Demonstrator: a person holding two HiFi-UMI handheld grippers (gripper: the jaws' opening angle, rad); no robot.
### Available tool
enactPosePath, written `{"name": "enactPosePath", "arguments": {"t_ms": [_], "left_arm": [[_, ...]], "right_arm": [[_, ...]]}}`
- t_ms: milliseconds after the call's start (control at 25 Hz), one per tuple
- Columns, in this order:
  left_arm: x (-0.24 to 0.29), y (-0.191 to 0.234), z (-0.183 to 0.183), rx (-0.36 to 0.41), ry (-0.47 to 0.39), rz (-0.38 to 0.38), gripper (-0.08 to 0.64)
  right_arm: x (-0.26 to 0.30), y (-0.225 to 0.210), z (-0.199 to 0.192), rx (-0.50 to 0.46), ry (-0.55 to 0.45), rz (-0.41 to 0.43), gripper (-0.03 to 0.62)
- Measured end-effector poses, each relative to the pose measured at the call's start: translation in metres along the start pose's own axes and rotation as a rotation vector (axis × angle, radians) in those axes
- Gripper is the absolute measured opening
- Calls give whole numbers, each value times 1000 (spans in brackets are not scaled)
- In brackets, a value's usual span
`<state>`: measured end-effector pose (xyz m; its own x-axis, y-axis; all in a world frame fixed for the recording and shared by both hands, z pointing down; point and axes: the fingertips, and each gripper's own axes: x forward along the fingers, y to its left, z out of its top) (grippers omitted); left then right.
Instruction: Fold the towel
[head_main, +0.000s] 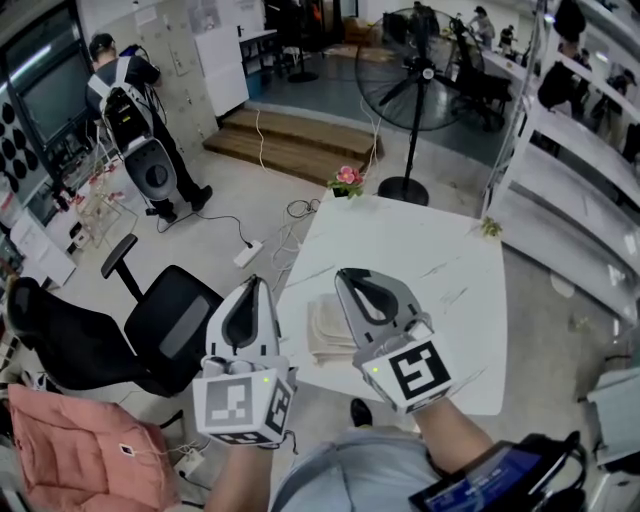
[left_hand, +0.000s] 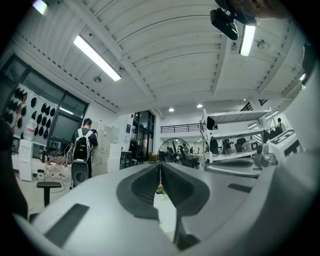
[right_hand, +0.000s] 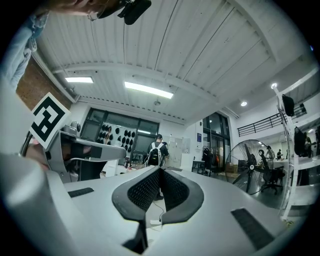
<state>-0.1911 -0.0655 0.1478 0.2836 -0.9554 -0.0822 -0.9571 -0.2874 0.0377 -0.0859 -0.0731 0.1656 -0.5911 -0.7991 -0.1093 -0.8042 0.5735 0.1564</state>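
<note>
Left gripper and right gripper hang level, jaws fully together on nothing, likely resting clear of the work. The towel lies between them as a small stack at the 7 o'clock corner of the table, seemingly folded already

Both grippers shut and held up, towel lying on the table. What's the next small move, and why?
Probably tip the right gripper down toward the towel and open its jaws. It and the left gripper are both shut on nothing, and both gripper views look out across the room, not at the towel on the white table. Neither can take a towel edge yet.
</note>
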Motion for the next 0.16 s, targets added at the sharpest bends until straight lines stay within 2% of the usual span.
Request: {"name": "enactPosePath", "arguments": {"t_ms": [160], "left_arm": [[3, -2, -1, 4, -6, -1, 14]], "right_arm": [[0, -1, -2, 2, -3, 3, 12]]}}
